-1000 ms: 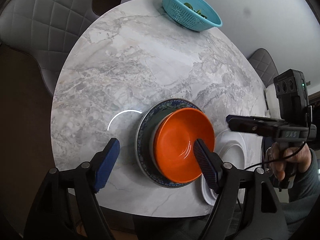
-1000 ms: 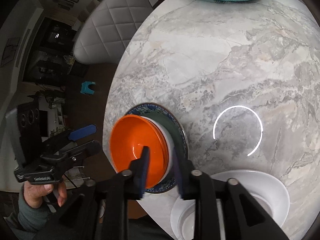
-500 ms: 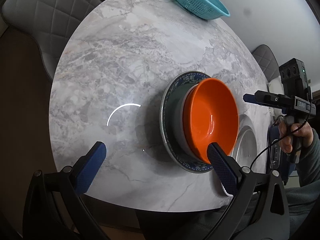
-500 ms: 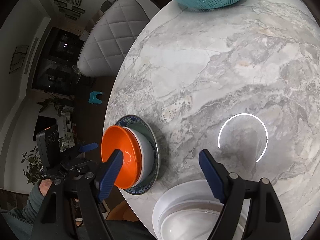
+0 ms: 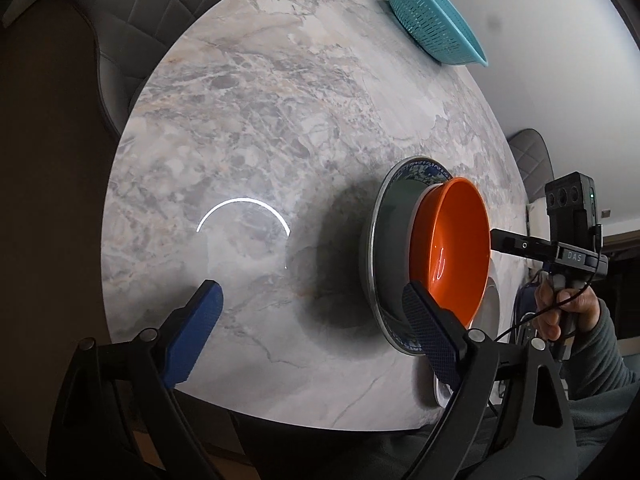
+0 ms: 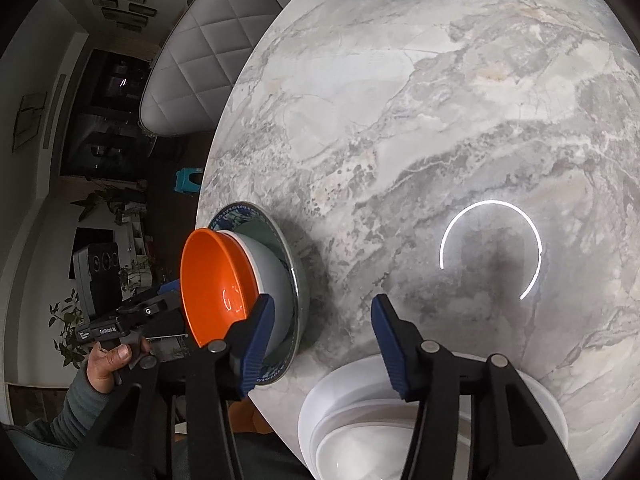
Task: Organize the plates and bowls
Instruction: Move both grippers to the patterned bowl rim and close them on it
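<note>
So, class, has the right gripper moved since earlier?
Yes. The right gripper has shifted right, off the orange bowl rim, toward the white plate; nothing sits between its closing jaws.

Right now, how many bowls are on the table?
3, maybe more hidden: the orange bowl sits in a pale bowl on the patterned plate; a white bowl sits on the white plate at the near edge.

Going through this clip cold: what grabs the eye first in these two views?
The bright orange bowl, nested in a pale bowl on a blue-patterned plate near the marble table's edge. Then the teal colander at the far rim, and white dishes below the right gripper.
</note>
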{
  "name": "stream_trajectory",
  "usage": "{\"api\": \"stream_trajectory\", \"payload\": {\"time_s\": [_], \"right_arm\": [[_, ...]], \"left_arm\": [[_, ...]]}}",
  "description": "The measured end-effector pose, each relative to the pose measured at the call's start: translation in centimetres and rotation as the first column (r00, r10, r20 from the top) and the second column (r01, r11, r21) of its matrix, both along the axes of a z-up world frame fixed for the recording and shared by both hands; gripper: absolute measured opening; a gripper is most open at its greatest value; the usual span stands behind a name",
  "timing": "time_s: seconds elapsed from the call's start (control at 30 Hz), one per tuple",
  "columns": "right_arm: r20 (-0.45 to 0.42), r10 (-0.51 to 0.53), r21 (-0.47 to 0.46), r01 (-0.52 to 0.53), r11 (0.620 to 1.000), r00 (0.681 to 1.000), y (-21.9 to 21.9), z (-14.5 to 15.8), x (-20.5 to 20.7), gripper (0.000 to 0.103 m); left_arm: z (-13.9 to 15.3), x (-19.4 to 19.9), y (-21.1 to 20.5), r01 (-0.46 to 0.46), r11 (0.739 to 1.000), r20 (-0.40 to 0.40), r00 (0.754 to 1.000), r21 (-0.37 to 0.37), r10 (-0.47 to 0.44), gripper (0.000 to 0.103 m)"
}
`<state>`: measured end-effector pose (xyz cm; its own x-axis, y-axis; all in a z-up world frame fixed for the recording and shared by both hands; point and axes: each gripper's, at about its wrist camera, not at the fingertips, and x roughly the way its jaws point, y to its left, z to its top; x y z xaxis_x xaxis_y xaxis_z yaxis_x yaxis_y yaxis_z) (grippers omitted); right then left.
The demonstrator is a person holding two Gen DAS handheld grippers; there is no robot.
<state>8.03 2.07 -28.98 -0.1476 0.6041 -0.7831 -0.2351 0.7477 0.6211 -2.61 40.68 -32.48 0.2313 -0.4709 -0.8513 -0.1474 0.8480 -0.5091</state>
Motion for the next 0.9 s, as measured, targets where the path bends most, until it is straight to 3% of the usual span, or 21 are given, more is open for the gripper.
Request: {"api": "stream_trajectory", "payload": {"time_s": [0.13, 0.2, 0.4, 0.77, 0.9], "right_arm": [[-0.002, 0.012, -0.003, -0.012, 1.0, 1.0, 0.4, -0.2, -0.2, 0.051], [-0.005, 0.016, -0.005, -0.016, 1.0, 1.0, 0.6, -0.3, -0.2, 0.05], [-0.016, 0.033, -0.008, -0.033, 0.999, 0.999, 1.2, -0.9, -0.2, 0.048], [-0.031, 0.068, -0.031, -0.068, 0.997, 0.997, 2.2, -2.0, -0.4, 0.038], [-0.034, 0.07, -0.032, -0.071, 0.997, 0.997, 2.3, -2.3, -0.4, 0.036]], "left_arm": [[-0.7, 0.3, -0.7, 0.028, 1.0, -0.003, 1.0, 0.014, -0.028, 0.09], [-1.1, 0.6, -0.9, 0.034, 0.999, -0.008, 0.999, 0.029, -0.034, 0.081], [-1.4, 1.2, -1.7, 0.073, 0.996, 0.005, 0.997, 0.044, -0.074, 0.076], [-1.2, 2.4, -3.6, 0.143, 0.99, 0.03, 0.989, 0.014, -0.143, 0.04], [-1.1, 2.8, -3.9, 0.159, 0.987, 0.03, 0.987, 0.006, -0.159, 0.033]]}}
